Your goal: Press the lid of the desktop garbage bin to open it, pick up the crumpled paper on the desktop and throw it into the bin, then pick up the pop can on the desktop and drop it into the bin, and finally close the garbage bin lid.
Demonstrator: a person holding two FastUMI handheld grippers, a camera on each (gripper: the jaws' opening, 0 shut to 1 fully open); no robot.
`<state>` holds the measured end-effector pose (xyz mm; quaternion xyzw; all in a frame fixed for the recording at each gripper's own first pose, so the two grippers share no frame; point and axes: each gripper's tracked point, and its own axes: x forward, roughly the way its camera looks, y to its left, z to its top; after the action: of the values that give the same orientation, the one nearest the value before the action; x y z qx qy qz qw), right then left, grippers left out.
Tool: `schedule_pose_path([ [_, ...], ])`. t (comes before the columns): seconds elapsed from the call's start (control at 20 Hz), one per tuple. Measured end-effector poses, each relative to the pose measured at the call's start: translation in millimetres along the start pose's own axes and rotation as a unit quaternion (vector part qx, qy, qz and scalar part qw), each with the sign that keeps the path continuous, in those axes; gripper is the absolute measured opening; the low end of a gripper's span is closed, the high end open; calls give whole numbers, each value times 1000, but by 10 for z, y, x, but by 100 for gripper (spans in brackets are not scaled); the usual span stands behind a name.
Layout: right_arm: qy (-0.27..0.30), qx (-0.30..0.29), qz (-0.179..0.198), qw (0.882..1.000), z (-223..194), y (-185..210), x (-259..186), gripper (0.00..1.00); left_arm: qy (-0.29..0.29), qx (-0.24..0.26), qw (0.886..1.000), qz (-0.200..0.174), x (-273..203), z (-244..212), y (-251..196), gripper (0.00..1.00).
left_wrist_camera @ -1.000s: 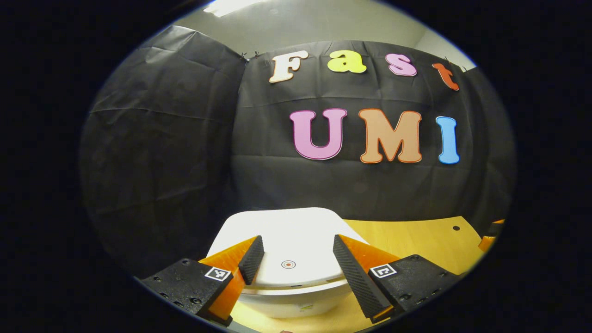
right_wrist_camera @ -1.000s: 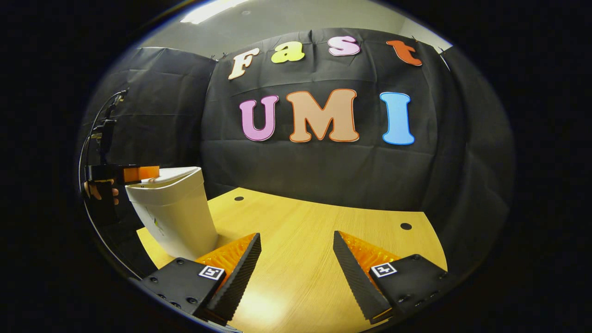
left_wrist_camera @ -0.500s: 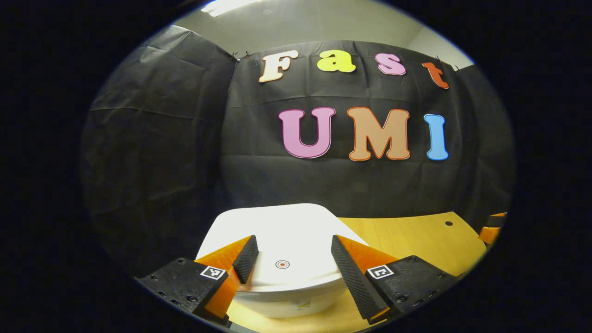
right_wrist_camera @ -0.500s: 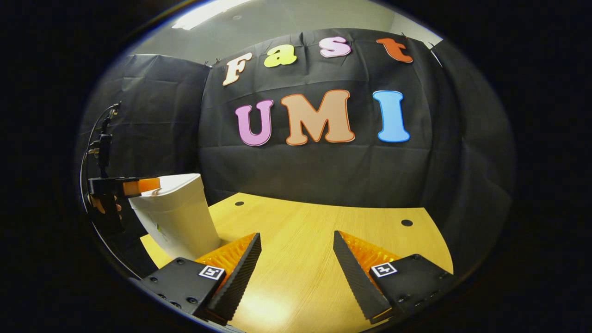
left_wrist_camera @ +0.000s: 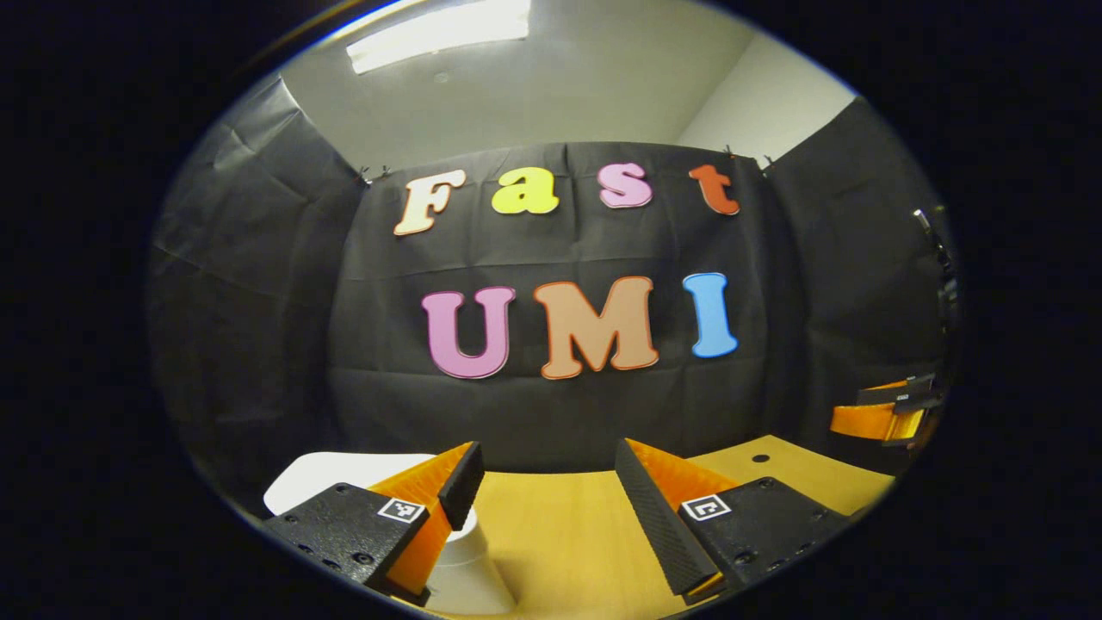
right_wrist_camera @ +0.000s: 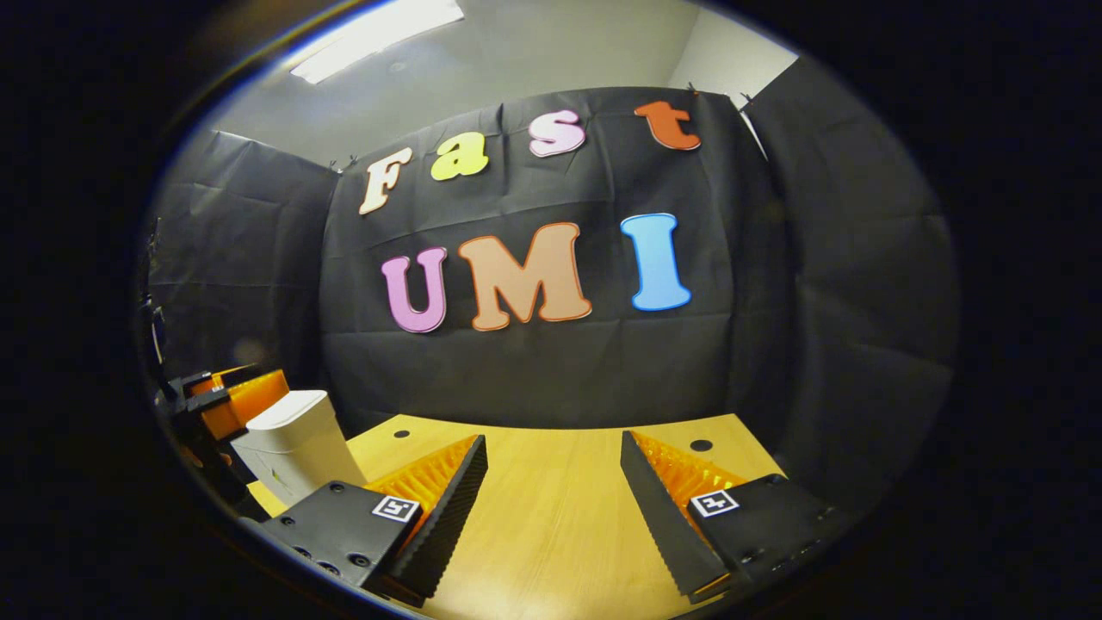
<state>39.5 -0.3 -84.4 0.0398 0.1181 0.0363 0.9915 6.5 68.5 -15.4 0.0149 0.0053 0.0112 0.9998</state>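
My left gripper (left_wrist_camera: 544, 482) hangs with fingers spread and empty, the white plastic garbage bin (left_wrist_camera: 344, 474) low at its left, lid down. My right gripper (right_wrist_camera: 551, 482) is likewise released above the smooth wooden table (right_wrist_camera: 551, 534), the rounded bin far left.

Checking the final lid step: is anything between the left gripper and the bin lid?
Nothing visible stands between them. In the left gripper view the left gripper has its jaws apart above the table, with the bin low beside its left jaw. In the right gripper view the lid looks shut.
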Motion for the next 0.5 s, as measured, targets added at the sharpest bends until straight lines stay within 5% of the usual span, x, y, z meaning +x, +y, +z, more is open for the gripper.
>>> schedule_pose_path([
  [0.25,-59,9,-19,998,248,-176,-209,98,-3,-29,998,-63,-58,-26,-676,93],
  [0.5,-76,13,-32,997,311,-269,-324,98,6,-43,996,-82,-70,-73,-843,93],
])
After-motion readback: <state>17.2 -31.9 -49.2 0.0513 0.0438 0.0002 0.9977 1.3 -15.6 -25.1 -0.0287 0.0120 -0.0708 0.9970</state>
